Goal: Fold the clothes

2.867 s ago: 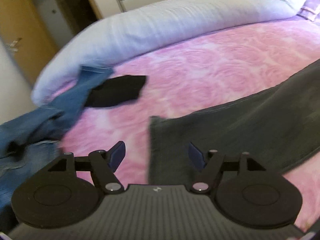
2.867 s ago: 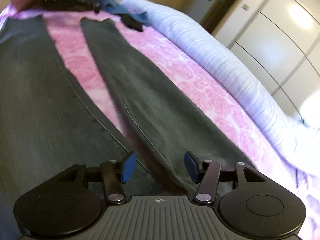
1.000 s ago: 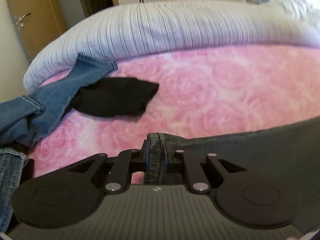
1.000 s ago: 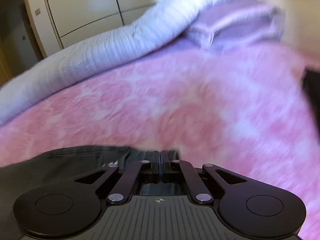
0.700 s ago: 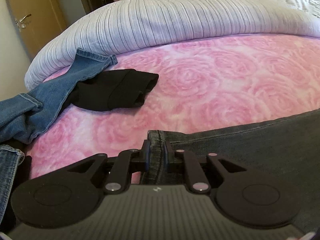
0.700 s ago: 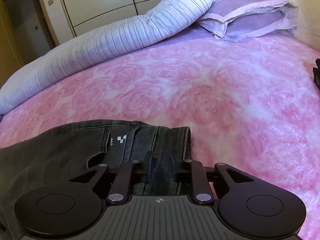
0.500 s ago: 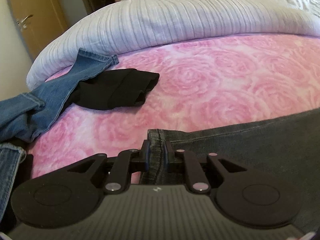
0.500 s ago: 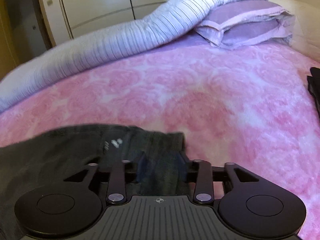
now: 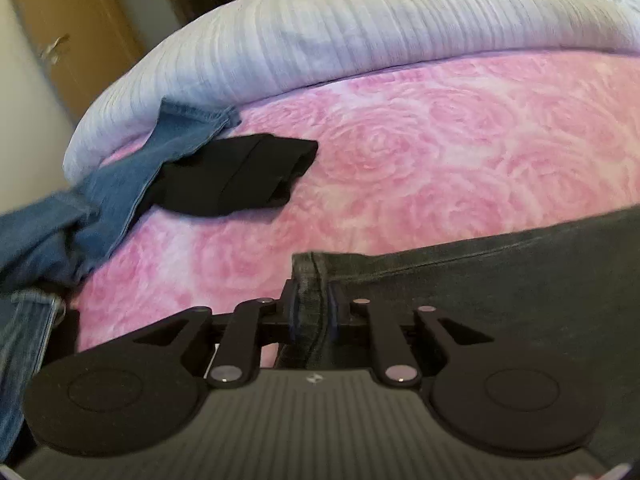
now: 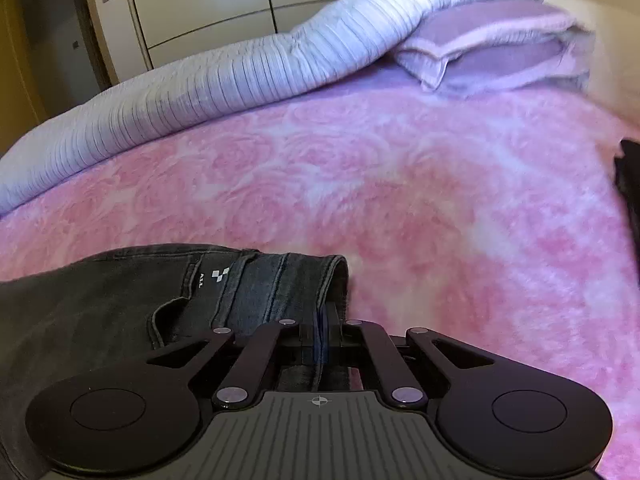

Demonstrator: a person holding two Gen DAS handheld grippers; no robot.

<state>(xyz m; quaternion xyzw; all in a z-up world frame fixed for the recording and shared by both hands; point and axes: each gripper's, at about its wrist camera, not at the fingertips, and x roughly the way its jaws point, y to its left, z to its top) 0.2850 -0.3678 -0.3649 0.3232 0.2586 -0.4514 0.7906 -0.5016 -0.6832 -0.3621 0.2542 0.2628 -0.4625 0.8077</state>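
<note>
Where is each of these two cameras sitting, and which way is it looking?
Left wrist view: rides on the left tool, looking forward and down across the pink blanket toward blue jeans and a black garment; only the tool shows, its jaws opening around the dark grey jeans.
Right wrist view: rides on the right tool, facing a purple pillow; it pinches the same jeans' waistband.
Shared: grey jeans, blanket, striped duvet.

The left gripper (image 9: 313,312) points downward, its jaws opening slightly while the hem of the jeans (image 9: 500,280) sits pinched between them. The right gripper (image 10: 322,338) also points downward, jaws nearly together and clamped on the waistband of the jeans.
</note>
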